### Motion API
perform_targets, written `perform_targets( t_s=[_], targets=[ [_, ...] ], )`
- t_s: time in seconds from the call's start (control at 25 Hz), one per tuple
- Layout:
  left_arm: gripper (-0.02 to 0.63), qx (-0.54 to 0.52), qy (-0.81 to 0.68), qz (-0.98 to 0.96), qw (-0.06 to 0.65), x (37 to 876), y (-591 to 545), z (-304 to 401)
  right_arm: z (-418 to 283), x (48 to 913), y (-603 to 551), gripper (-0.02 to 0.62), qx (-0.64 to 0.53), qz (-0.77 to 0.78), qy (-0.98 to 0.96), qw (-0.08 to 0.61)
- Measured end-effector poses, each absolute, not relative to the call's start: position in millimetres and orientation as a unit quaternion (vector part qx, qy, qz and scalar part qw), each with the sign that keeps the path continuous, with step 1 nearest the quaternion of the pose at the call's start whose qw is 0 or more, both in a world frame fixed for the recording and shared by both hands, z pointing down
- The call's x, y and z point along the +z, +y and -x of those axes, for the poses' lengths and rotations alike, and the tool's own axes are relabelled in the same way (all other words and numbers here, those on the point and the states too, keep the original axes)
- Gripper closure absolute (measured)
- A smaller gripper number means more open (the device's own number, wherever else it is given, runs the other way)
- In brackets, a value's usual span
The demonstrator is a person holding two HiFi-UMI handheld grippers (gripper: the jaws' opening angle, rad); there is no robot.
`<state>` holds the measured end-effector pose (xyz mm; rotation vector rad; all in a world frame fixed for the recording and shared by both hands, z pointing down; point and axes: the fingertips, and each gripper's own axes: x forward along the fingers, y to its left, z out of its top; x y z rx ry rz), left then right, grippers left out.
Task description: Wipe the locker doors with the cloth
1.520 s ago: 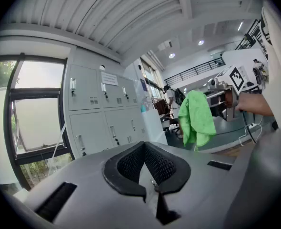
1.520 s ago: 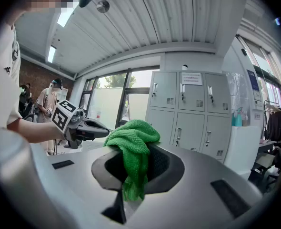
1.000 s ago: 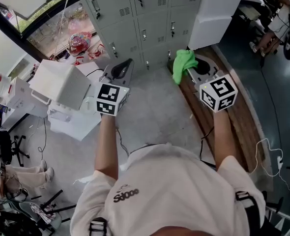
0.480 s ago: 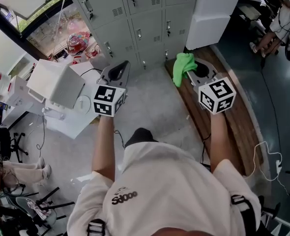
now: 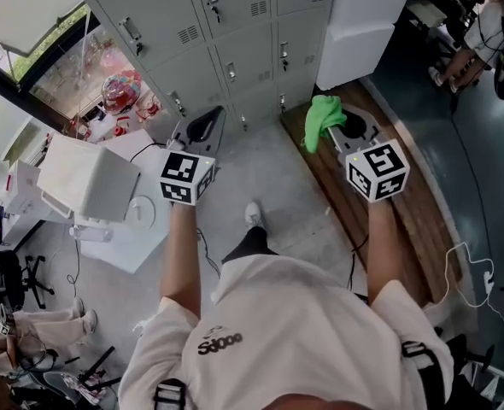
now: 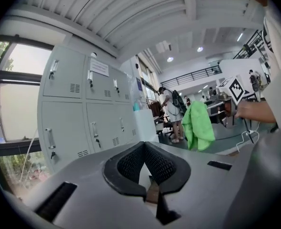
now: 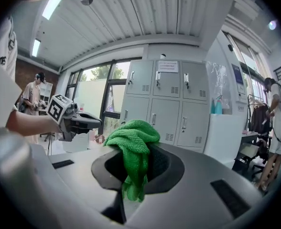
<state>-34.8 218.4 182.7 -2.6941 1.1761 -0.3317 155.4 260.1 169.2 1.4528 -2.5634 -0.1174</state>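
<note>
"As the person strides toward the lockers [image 5: 235,37], what is new in the shot?"

"The bank of grey doors fills more of the head view than it did a second ago. A shoe [image 5: 252,215] now shows on the floor ahead of the body, so a step forward has been taken. Both arms are held out in front much as they were."

"And the cloth?"

"The green cloth [image 7: 132,140] is pinched in the right gripper [image 5: 331,129], whose jaws are closed on a fold of it. The rest bunches over the top and a tail hangs below. It rides in the air above the wooden platform [image 5: 414,220] at the right, short of the doors and touching none of them."

"The other hand?"

"The left gripper [image 6: 144,151] has its jaws together with nothing between them. It is held about level with the right one and points at the lower lockers."

"What does that mean for the job?"

"Approach, by the look of it, not wiping. The cloth is on no door yet, but the gap has narrowed, so the first pass seems close. The right arm must carry the cloth on to a door face and press it flat. The handles [image 5: 210,12] and vent slots stand proud of the panels and could snag that loose tail."
</note>
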Motion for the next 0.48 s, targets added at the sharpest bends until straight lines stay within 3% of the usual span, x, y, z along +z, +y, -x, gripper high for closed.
perform_targets(
  t_s=[0.48],
  targets=[
    [0.592,-0.114,0.388,0.91,0.095,177.6,5.8,72.0,-137.5,164.0,66.0,0.557,0.004,-0.518,-0.853,0.058]
  ],
)
